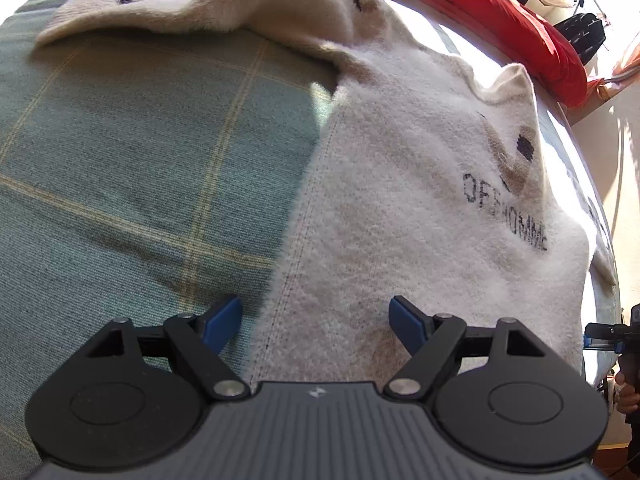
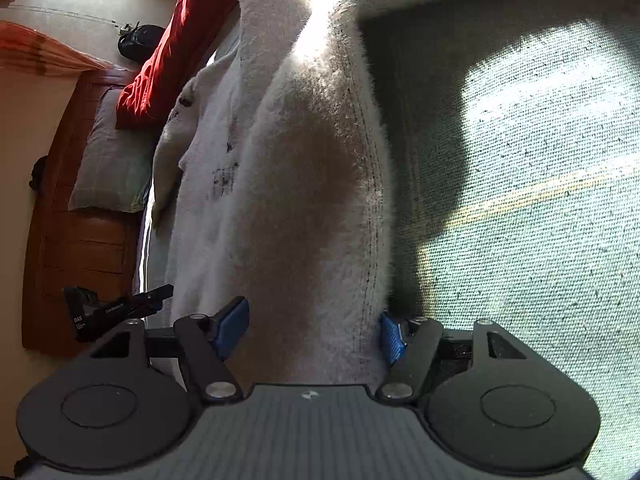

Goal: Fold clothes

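Note:
A fluffy cream sweater (image 1: 400, 184) with black lettering lies spread on a green checked bedspread (image 1: 140, 152), one sleeve (image 1: 168, 12) stretched out to the left. My left gripper (image 1: 316, 320) is open, its blue pads straddling the sweater's stitched hem edge near the bottom. In the right wrist view the sweater (image 2: 304, 200) fills the centre, its hem running between the fingers. My right gripper (image 2: 312, 330) is open around that hem corner. The right gripper (image 1: 608, 336) also shows at the left view's far right edge, and the left gripper (image 2: 120, 308) at the lower left of the right wrist view.
A red blanket (image 1: 500, 20) lies at the head of the bed, beside a green pillow (image 2: 112, 168) and a wooden headboard (image 2: 80, 248). Dark clothes (image 1: 580, 32) hang beyond. A hand (image 1: 626, 392) holds the right gripper at the bed's edge.

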The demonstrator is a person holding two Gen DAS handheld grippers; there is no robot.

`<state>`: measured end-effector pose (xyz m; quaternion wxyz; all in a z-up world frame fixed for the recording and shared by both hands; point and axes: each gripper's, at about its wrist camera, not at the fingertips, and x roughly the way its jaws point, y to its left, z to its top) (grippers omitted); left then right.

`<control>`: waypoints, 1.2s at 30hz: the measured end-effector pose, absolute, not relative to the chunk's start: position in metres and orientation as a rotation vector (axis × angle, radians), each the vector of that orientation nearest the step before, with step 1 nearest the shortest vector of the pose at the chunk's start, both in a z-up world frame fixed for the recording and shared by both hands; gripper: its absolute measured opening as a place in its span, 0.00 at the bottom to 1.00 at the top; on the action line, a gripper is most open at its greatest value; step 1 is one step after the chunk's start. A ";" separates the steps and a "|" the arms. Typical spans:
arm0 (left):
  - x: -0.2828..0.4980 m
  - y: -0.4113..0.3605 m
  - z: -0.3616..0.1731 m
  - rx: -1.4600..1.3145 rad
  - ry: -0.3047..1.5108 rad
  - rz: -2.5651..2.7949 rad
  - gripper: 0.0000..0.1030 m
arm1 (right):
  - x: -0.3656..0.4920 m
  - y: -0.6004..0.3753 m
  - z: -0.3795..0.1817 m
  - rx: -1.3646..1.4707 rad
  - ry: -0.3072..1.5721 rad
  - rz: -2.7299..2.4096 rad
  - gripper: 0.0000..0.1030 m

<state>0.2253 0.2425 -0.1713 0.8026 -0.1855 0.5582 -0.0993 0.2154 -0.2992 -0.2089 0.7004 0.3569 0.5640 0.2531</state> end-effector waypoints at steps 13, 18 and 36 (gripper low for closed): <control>0.231 0.244 -0.179 -0.519 1.184 -0.341 0.78 | 0.189 -0.294 -0.210 0.803 1.247 0.671 0.70; 0.230 0.237 -0.177 -0.523 1.226 -0.372 0.87 | 0.204 -0.279 -0.209 0.807 1.231 0.683 0.70; 0.184 0.210 -0.133 -0.377 1.223 -0.309 0.07 | 0.172 -0.278 -0.157 0.584 1.178 0.684 0.09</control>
